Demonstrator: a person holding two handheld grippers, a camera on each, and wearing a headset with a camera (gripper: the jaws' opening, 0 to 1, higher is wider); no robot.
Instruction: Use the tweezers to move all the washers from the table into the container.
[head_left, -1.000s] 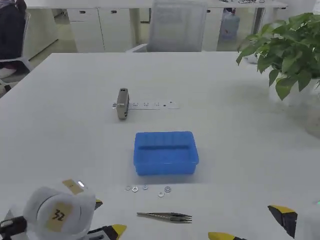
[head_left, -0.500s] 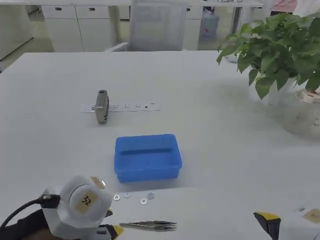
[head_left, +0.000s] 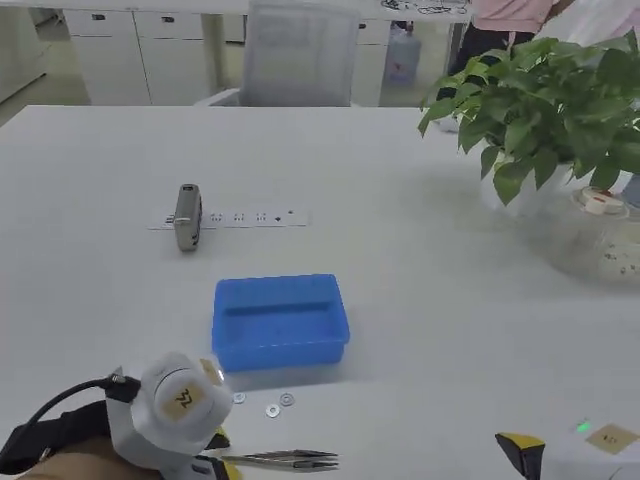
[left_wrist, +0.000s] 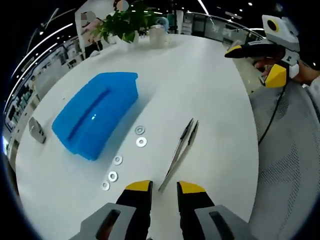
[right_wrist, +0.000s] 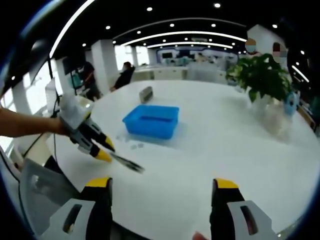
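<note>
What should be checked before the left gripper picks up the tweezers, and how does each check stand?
1. The tweezers lie free, nothing on them: ok.
2. The left gripper has its jaws apart, the tweezers' near end between their tips: ok.
3. Jaws touching the tweezers yet: cannot tell.
4. All five washers lie clear of the tweezers: ok.
5. The blue container is open-topped, beside the washers: ok.
6. The right gripper is open, held well away: ok.

The table (head_left: 450, 300) was overlooked from above and behind in the head view. The tweezers (left_wrist: 178, 150) were seen close ahead of the left gripper (left_wrist: 165, 186), farther off and leftward from the right gripper (right_wrist: 162, 183), and were shared by all views.
</note>
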